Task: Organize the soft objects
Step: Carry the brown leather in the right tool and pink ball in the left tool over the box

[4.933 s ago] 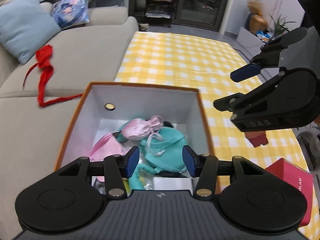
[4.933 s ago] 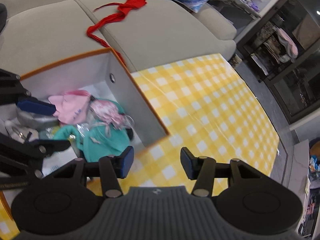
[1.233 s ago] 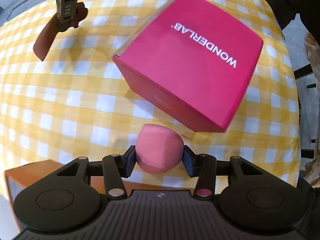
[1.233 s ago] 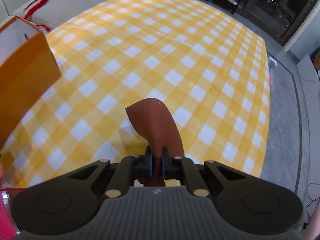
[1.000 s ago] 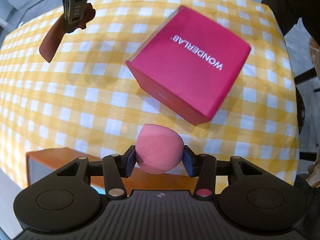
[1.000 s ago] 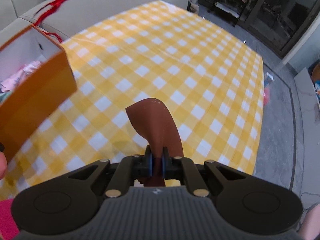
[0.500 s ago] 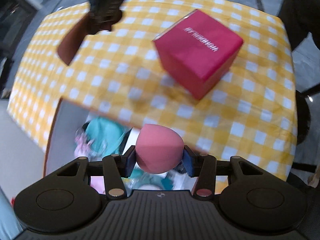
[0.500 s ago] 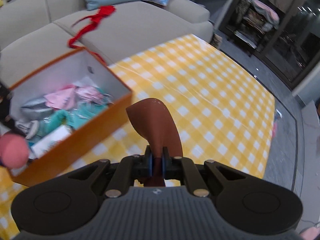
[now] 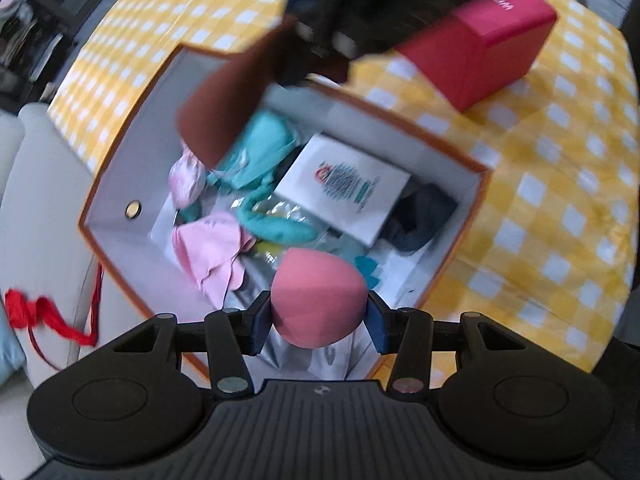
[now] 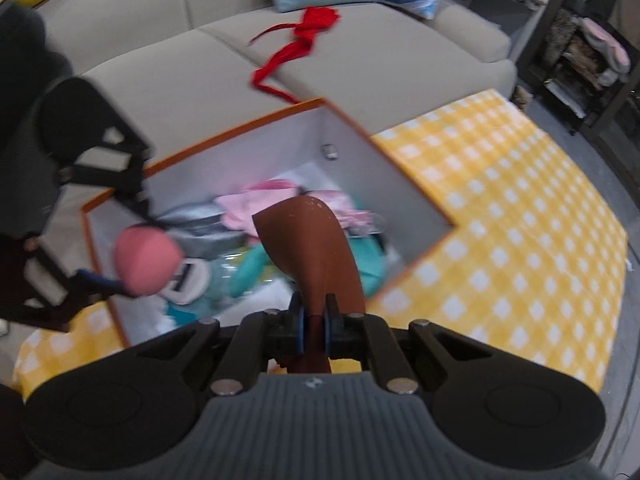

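My left gripper (image 9: 319, 316) is shut on a pink egg-shaped sponge (image 9: 318, 298) and holds it above the near end of an open orange box (image 9: 482, 168). The sponge also shows in the right wrist view (image 10: 146, 260). My right gripper (image 10: 314, 324) is shut on a brown flat soft pad (image 10: 310, 248) and holds it above the same box (image 10: 416, 196). In the left wrist view the brown pad (image 9: 224, 108) hangs over the box's far side. The box holds pink and teal cloths (image 9: 212, 248) and a white packet (image 9: 344, 186).
The box stands on a yellow checked tablecloth (image 9: 560, 200) at its edge next to a beige sofa (image 10: 360, 56). A magenta box (image 9: 480, 40) stands on the cloth beyond the orange box. A red ribbon (image 10: 304, 36) and cushions lie on the sofa.
Both grippers, which were open at the start, picked up the sponge and the brown pad and have moved from over the tablecloth to above the open orange box.
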`<state>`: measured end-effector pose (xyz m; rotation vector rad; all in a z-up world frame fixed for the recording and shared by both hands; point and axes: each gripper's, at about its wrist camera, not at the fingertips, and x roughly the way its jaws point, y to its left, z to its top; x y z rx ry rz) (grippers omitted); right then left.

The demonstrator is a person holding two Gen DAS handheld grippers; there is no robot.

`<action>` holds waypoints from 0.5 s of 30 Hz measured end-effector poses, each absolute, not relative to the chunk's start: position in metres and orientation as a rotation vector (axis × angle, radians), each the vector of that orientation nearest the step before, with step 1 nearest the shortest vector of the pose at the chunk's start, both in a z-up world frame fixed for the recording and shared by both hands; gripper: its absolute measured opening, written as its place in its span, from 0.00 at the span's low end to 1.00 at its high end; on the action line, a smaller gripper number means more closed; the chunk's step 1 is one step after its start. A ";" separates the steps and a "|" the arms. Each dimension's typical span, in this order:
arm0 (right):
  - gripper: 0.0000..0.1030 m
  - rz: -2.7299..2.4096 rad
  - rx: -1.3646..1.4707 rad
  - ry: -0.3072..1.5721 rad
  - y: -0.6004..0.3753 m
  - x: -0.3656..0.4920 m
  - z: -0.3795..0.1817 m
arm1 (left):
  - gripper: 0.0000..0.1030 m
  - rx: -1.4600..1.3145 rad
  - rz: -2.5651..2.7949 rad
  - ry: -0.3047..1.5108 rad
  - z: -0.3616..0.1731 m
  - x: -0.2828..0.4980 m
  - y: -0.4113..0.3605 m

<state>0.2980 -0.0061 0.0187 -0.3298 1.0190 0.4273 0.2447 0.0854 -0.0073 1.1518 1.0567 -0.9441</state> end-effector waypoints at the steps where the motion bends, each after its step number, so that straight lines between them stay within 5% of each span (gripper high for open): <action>1: 0.06 0.435 -0.334 1.025 0.000 0.297 0.015 | 0.53 1.144 -0.938 1.060 -0.009 0.247 0.087; 15: 0.13 0.470 -0.312 1.090 0.034 0.291 -0.018 | 0.55 1.047 -0.834 1.109 -0.033 0.261 0.102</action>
